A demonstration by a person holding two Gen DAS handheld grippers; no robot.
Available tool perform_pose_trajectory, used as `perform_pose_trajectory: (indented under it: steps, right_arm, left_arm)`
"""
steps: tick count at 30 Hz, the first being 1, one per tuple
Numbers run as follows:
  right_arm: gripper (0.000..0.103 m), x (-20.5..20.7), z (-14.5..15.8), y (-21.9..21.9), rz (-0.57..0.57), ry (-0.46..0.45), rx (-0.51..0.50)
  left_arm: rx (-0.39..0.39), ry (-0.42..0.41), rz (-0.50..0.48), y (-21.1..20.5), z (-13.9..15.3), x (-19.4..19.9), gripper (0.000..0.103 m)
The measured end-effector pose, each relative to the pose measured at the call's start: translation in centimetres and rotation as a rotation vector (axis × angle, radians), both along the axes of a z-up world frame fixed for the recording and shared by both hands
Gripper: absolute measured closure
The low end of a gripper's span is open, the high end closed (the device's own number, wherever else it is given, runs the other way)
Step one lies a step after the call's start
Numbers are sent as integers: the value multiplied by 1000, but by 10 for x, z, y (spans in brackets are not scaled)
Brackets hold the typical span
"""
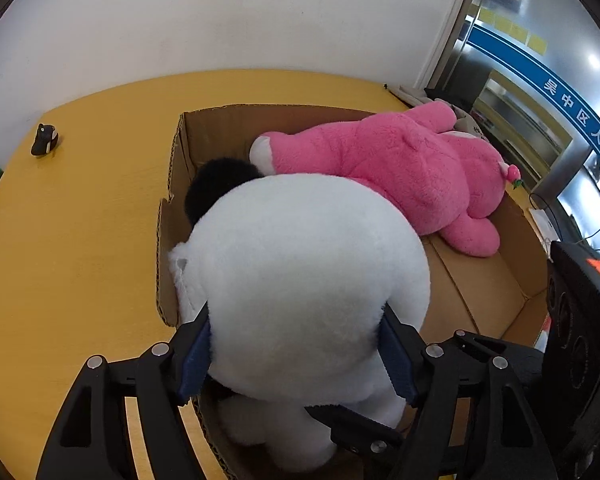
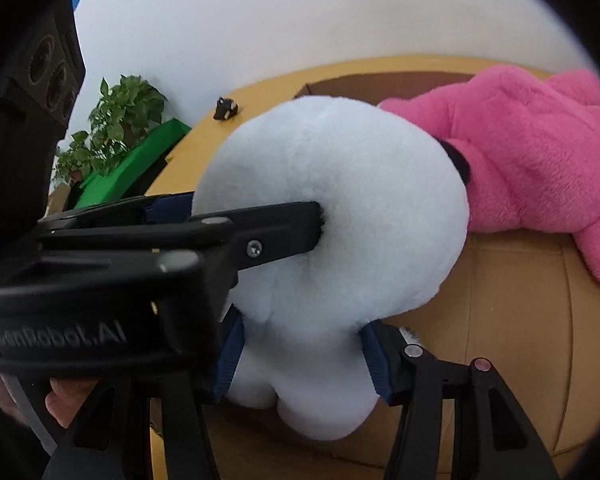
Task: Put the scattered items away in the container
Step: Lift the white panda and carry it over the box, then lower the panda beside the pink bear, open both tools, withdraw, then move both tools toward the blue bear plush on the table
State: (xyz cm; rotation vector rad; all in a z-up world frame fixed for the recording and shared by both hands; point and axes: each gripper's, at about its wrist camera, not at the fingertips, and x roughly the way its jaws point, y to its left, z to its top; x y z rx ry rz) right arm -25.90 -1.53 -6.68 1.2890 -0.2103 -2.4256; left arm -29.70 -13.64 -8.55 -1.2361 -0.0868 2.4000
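Observation:
A big white plush toy (image 1: 300, 272) with a black patch hangs over the near left corner of an open cardboard box (image 1: 176, 184). My left gripper (image 1: 296, 356) is shut on its round body, one pad on each side. My right gripper (image 2: 300, 356) is shut on the same toy (image 2: 340, 208), lower down near its legs. The left gripper's finger (image 2: 284, 228) presses into the toy's side in the right wrist view. A pink plush toy (image 1: 400, 160) lies inside the box at the far right; it also shows in the right wrist view (image 2: 540, 152).
The box sits on a yellow table (image 1: 80, 220). A small black and white figure (image 1: 44, 140) stands at the table's far left. A potted plant (image 2: 116, 120) and a green bag (image 2: 132, 168) stand beyond the table's left edge. A white wall runs behind.

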Motion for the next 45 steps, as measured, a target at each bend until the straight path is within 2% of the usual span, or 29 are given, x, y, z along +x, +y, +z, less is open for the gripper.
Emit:
perform_pose_trajectory:
  steps: [3,5,7,9,11,12,13,14,15,17,19,21,23,25,27,31,36,45]
  right_arm:
    - [46,11,-1,-2,-1,-23,12]
    - [44,13,5,5,-7,-37,21]
    - [40,28,13,18,-42,-1,71]
    - [19,42,21,32,-102,48,142]
    - [19,53,10,45,-156,-2,186]
    - [19,58,4,48,-156,-27,187]
    - [19,62,2,49,-143,-28,198]
    - [19,70,7,50,-153,-7,224]
    - [19,81,16,54,-173,27,228]
    - [19,104,43,68,-175,98,176]
    - [19,130,68,84,-188,193,199]
    - [19,151,89,95,-202,267,233]
    - [19,167,106,109,-210,313,248]
    - [19,182,117,121,-218,348,271]
    - [19,195,124,134,-226,362,285]
    - [19,205,129,152,-256,373,294]
    - [19,220,127,177,-277,365,295]
    - [19,227,122,189,-306,357,299]
  left_arm:
    - [29,-46,24,-8,0,2,17]
    - [26,-52,45,-10,6,13,16]
    - [-22,-20,61,-10,11,30,16]
    - [-88,-24,68,-6,3,44,16]
    - [-129,-86,66,-3,-16,53,18]
    - [-92,-126,75,-5,-24,58,18]
    - [-28,-159,98,-11,-30,62,19]
    - [-8,-174,115,-14,-33,69,19]
    - [-31,-161,125,-13,-34,77,18]
    - [-49,-115,161,-15,-29,95,21]
    - [-60,-64,223,-20,-13,111,21]
    - [-66,17,281,-23,12,130,20]
    - [-80,113,326,-19,44,157,14]
    - [-70,204,350,-10,75,188,0]
    - [-55,268,353,3,99,213,0]
    - [-61,283,305,45,121,247,0]
    - [-44,263,246,76,122,265,0]
    - [-20,227,213,93,117,276,0]
